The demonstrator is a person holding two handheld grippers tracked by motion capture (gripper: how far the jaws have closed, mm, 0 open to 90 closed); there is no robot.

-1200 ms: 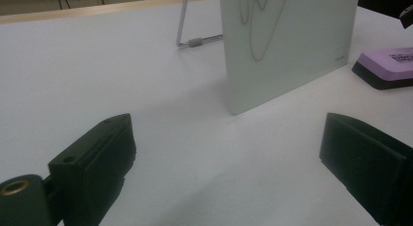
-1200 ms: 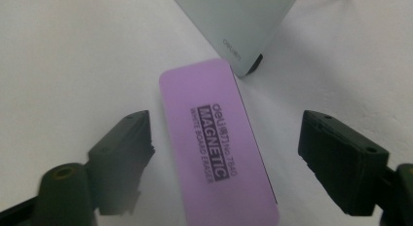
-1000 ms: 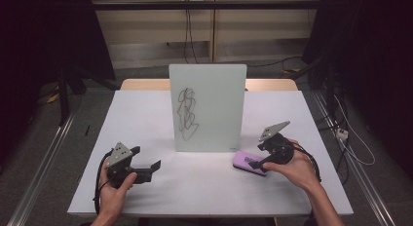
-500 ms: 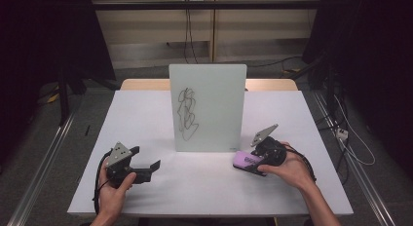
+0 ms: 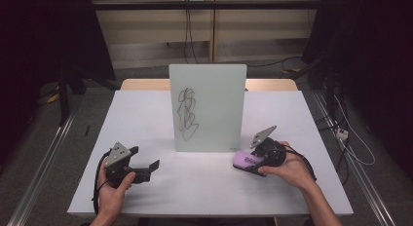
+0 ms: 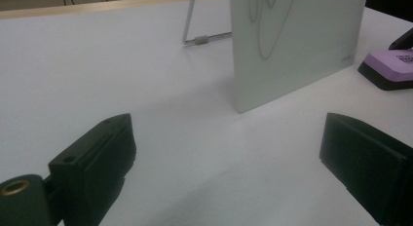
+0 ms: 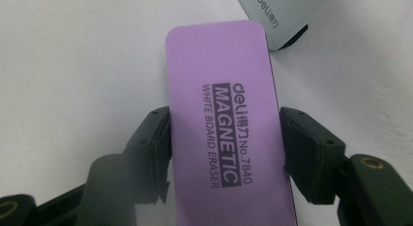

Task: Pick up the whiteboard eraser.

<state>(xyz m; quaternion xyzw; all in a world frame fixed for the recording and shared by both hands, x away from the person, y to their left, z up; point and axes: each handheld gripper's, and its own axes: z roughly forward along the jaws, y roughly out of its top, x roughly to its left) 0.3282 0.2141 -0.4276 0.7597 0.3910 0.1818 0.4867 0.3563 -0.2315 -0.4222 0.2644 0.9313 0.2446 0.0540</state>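
purple eraser (image 7: 229, 133) between right gripper (image 7: 225, 153) jaws

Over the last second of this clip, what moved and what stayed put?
The right gripper tipped down and settled over the purple eraser, its jaws now flanking the eraser's sides; whether they press it is unclear. The eraser hasn't shifted on the table. The left gripper, open, and the whiteboard with its scribble stayed as they were.

The right gripper (image 5: 254, 162) has lowered, its jaws now apparently flanking the eraser (image 7: 229, 123).
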